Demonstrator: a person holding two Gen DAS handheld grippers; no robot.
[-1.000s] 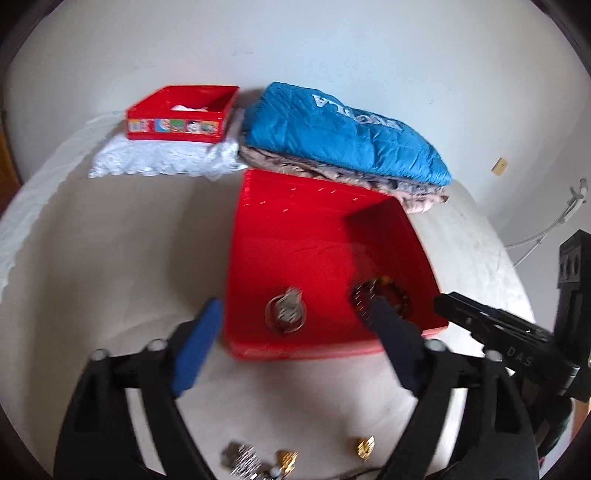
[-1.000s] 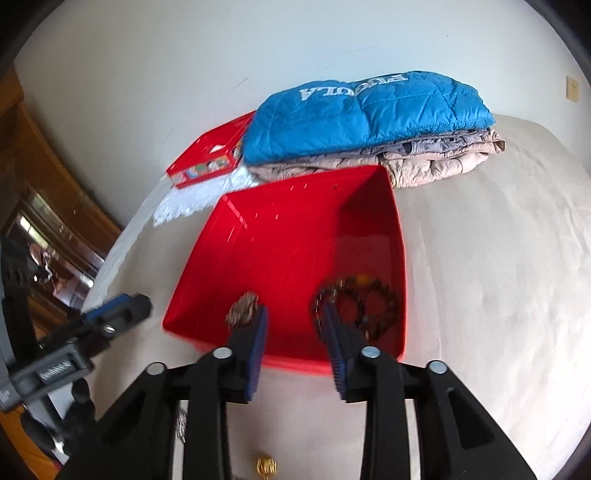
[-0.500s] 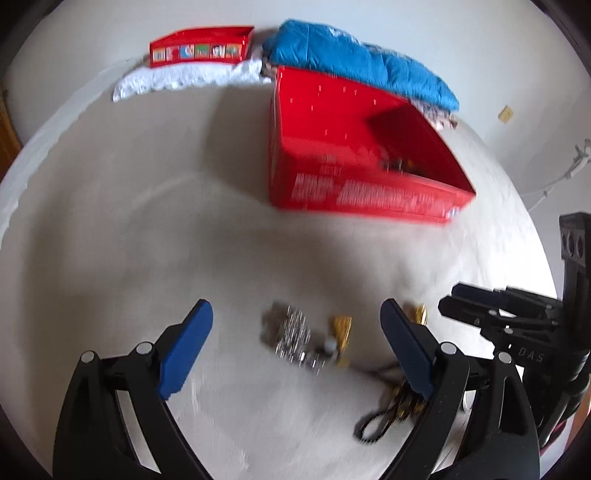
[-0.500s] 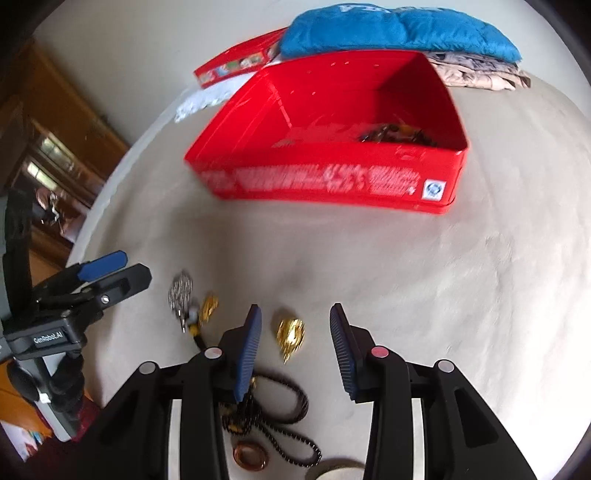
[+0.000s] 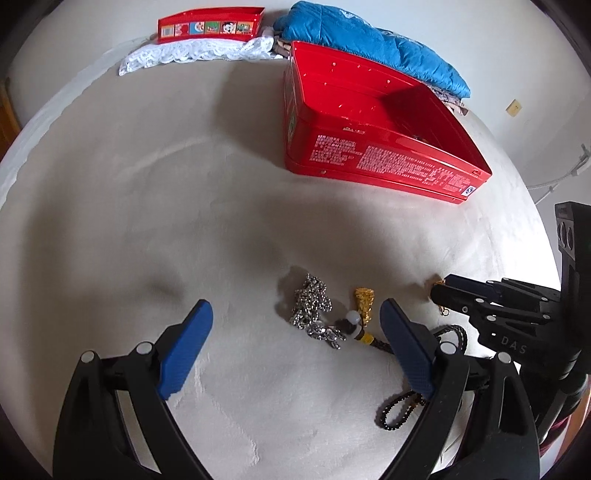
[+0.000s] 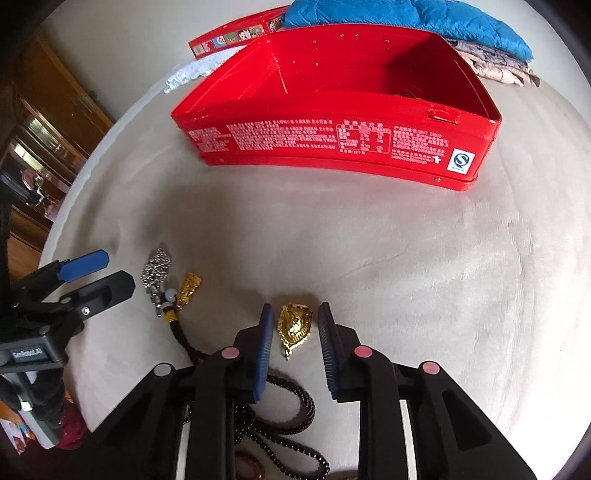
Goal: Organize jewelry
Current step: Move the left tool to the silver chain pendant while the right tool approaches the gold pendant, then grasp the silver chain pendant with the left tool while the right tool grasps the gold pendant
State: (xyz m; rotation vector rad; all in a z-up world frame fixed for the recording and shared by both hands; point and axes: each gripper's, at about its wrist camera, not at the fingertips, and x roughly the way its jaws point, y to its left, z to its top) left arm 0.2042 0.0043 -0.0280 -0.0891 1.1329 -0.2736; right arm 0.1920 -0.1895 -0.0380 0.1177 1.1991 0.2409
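Note:
A red tin box (image 5: 384, 155) (image 6: 332, 147) stands open on the beige surface. My left gripper (image 5: 295, 332) is open wide around a silver chain (image 5: 314, 314) and a small gold pendant (image 5: 364, 308). My right gripper (image 6: 294, 332) is open, its blue pads on either side of a gold pendant (image 6: 294, 328) without touching it. The silver chain (image 6: 157, 267) and small gold pendant (image 6: 189, 288) lie to its left. Dark bead strings (image 6: 288, 413) lie under the right gripper.
A folded blue jacket (image 5: 369, 44) on other cloth lies behind the box. A red lid (image 5: 210, 26) rests on white lace (image 5: 192, 51) at the back left. A wooden cabinet (image 6: 48, 122) stands left of the surface.
Both grippers have pulled back from over the red box and dropped low over the loose jewelry. The right gripper now straddles the gold pendant; the left frames the silver chain.

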